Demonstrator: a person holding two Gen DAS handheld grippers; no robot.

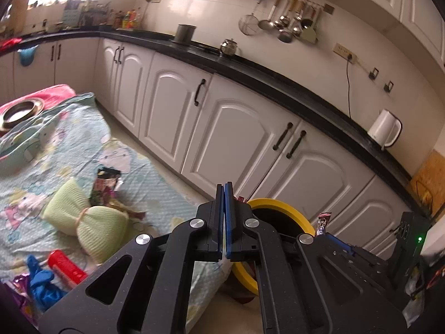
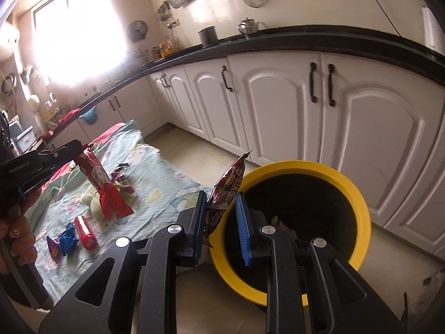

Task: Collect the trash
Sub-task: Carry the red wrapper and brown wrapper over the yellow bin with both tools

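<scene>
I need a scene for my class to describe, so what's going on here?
A person is clearing wrappers off a patterned cloth into a yellow bin. The right gripper is open, a dark snack wrapper leaning against one finger by the rim. The left gripper is shut on a red wrapper, which hangs above the cloth.

White cabinets (image 2: 278, 105) with dark handles are running under a black countertop (image 1: 278, 83) ahead of the fingers. Daylight is pouring through a window (image 2: 75, 27) far left of them, and utensils (image 1: 286, 23) are hanging on the tiled wall.

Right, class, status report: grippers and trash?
Left gripper shut on long red wrapper. Right gripper open, dark snack packet loose between fingers, over round yellow bin. Nothing blocking.
</scene>
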